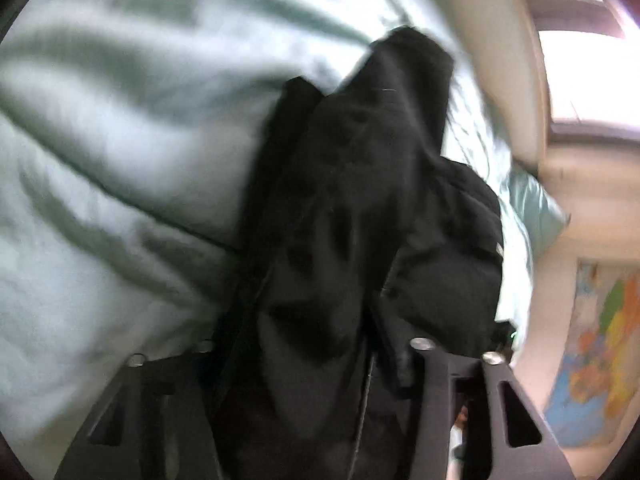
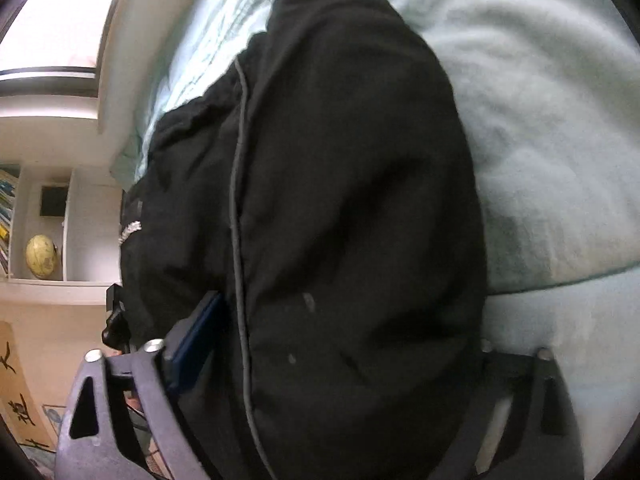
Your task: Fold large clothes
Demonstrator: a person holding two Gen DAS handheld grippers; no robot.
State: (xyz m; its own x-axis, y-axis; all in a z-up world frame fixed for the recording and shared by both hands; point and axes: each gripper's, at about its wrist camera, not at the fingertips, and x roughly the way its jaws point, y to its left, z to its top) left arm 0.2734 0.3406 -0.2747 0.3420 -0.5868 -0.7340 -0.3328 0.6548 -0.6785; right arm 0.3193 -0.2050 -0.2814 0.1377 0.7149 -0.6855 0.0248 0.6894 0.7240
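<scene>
Pale green bed (image 1: 100,184) filling most of both views, serving as the folding surface. Black garment (image 2: 340,200) bunched down the middle of each frame, draped over both tongs, likely being lowered onto the bed. Left tongs (image 1: 312,364) buried in cloth, grip impossible to tell. Right tongs (image 2: 320,352) spread wide around the fabric.

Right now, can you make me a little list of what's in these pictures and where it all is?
clothing: black garment, bunched, lying on the bed
bed cover: pale green blanket, wrinkled
left hand-held gripper: black cloth between its fingers
right hand-held gripper: jaws wide, black cloth between them
grip: cannot tell whether either one is pinching
shelf: yellow globe by the bed
wall: colourful map
picture quality: blurry
</scene>
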